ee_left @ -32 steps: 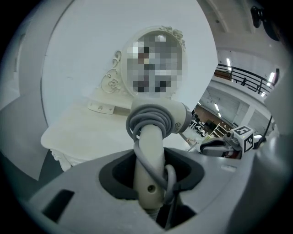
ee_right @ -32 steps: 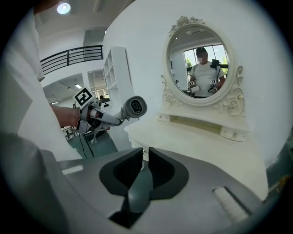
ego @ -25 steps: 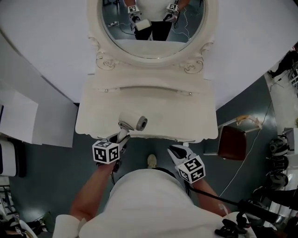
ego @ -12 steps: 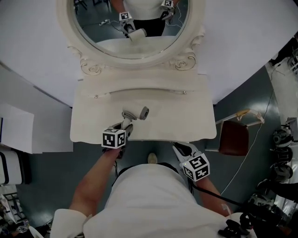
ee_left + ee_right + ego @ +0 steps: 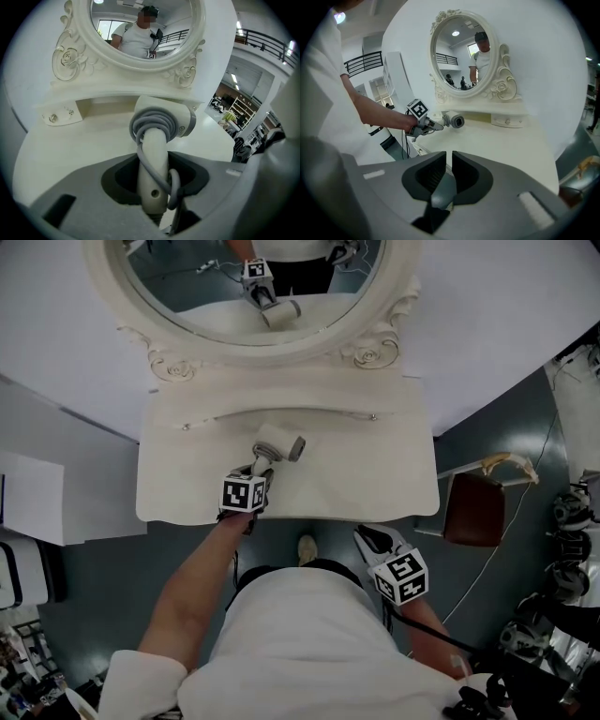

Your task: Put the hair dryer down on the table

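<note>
We see the hair dryer (image 5: 278, 443) over the left-middle of the cream desk (image 5: 375, 474), its barrel pointing to the right, with bare top open all round it. There is a wide stretch to its right, a narrower band to its left, and the raised ledge under the oval mirror (image 5: 187, 287) just behind it. The desk's scalloped front edge runs just under the marker cube of the left hand-held gripper (image 5: 261, 465). This gripper reaches in over that edge on an outstretched forearm and tilts downward. Its jaws are clamped on the dryer's handle, which stands between them (image 5: 152, 187) with a grey cord (image 5: 152, 123) coiled round its top. The right hand-held gripper (image 5: 366, 535) hangs off the desk, just short of the front edge and well to the right of the dryer. It points towards the desk with its jaws drawn together (image 5: 446, 161) and nothing between them. A brown chair (image 5: 473, 512) stands beside the desk's right end. From the right gripper view the barrel looks just clear of the surface, though we cannot tell for sure. The handle's lower end is hidden behind the gripper body, and the mirror's top is cut off in the head view.
</note>
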A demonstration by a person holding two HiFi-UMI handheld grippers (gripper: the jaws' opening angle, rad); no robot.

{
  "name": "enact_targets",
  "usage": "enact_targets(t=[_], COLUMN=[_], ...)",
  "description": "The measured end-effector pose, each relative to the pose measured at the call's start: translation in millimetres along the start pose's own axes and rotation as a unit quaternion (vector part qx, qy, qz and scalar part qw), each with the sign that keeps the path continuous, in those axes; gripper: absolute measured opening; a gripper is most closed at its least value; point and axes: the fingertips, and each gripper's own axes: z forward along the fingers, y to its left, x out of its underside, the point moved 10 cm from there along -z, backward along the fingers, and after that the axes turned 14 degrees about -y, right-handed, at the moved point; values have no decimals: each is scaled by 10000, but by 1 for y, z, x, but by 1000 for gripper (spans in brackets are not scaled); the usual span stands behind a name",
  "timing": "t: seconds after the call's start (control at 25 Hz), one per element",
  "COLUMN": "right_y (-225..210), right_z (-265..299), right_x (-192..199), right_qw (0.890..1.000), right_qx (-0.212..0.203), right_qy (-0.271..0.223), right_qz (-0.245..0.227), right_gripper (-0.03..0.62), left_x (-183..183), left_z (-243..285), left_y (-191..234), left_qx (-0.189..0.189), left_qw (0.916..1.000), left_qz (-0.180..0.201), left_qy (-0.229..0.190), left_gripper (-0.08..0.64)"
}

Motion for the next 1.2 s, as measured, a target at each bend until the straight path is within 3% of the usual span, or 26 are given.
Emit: enact_targets(t=[0.52,1.2], right_y=[-19,-32], right_z=[-3,-2], right_x=[3,5], right_qw=[9996,9988], right_qx=[134,187], right_qy=[190,376], right_qz=[166,261], right_gripper=[40,41], left_x=[-10,-21], left_z=[47,75], left_y=[21,32], left_qx=[-354,-452], left_qw=[9990,9980], left_qz=[180,399], left_qy=[201,163], left_gripper=[164,169])
